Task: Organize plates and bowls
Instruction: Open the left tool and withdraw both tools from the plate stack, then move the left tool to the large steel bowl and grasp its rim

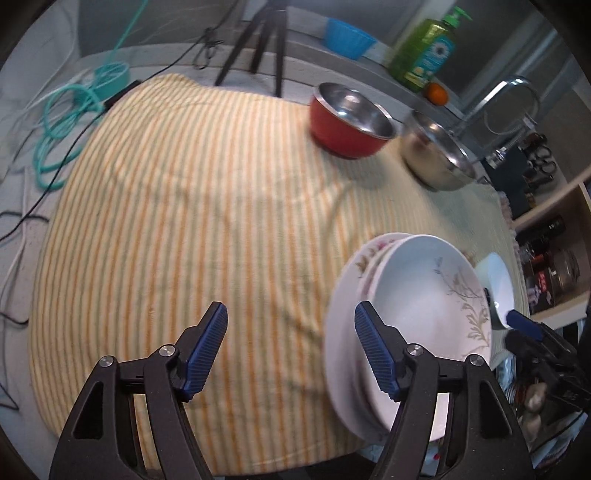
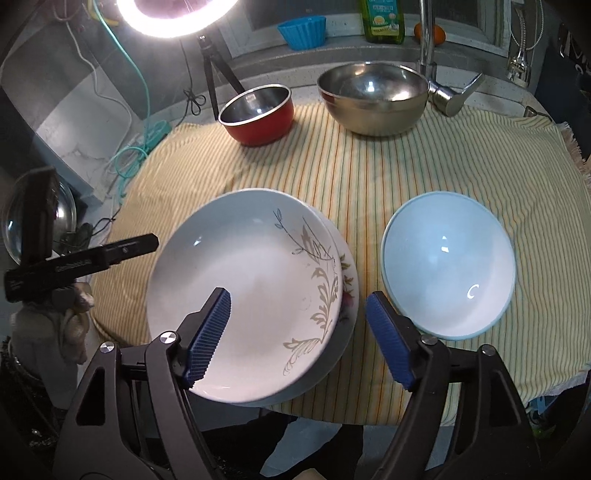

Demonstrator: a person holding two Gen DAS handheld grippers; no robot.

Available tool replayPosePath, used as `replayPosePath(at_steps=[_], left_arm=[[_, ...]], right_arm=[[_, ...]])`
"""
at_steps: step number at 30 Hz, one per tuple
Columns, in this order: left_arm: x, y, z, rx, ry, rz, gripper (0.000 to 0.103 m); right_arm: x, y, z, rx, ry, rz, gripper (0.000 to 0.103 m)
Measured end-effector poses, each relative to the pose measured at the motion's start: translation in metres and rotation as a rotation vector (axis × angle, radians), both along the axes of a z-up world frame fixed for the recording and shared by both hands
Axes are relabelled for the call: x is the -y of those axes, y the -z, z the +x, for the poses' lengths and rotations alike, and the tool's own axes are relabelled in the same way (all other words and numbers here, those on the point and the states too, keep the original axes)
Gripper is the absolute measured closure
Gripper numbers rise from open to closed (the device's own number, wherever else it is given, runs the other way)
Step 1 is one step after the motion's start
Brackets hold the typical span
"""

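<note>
A stack of plates [image 1: 417,306] [image 2: 251,280] lies near the front edge of the striped cloth [image 1: 203,206] [image 2: 369,173]. Its top plate is white with a grey leaf pattern, and a floral plate [image 2: 347,269] sits under it. To the right of the stack rests a pale blue bowl [image 2: 447,262] [image 1: 496,284]. At the back stand a red bowl [image 1: 347,122] [image 2: 258,110] and a steel bowl [image 1: 436,151] [image 2: 373,96]. My left gripper [image 1: 291,347] is open over the cloth at the stack's left rim. My right gripper [image 2: 299,336] is open above the stack's right side, holding nothing.
A ring light [image 2: 177,18] on a tripod [image 1: 258,44], a blue cup [image 1: 347,37] [image 2: 303,31], a green soap bottle [image 1: 424,51], an orange [image 1: 437,92] and a faucet [image 2: 428,48] line the back. A teal hose [image 1: 62,125] and cables lie left. Shelves [image 1: 546,258] stand right.
</note>
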State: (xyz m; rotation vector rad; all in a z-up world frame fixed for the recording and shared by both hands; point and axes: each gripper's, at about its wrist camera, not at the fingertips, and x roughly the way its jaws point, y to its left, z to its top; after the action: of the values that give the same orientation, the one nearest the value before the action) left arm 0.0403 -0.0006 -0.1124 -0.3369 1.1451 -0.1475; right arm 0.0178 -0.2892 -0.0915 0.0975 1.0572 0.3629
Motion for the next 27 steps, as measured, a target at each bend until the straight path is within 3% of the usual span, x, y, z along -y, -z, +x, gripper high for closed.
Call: replayPosePath(at_steps=[11, 27], left_arm=[[-0.025, -0.009, -0.001, 0.018, -0.104, 0.018, 0.032], [0.029, -0.057, 0.041, 0.148, -0.055, 0.018, 0.032]], right_arm=[[0.046, -0.027, 0.016, 0.059, 0.102, 0.093, 0.017], [0.139, -0.052, 0.073, 0.109, 0.150, 0.084, 0.017]])
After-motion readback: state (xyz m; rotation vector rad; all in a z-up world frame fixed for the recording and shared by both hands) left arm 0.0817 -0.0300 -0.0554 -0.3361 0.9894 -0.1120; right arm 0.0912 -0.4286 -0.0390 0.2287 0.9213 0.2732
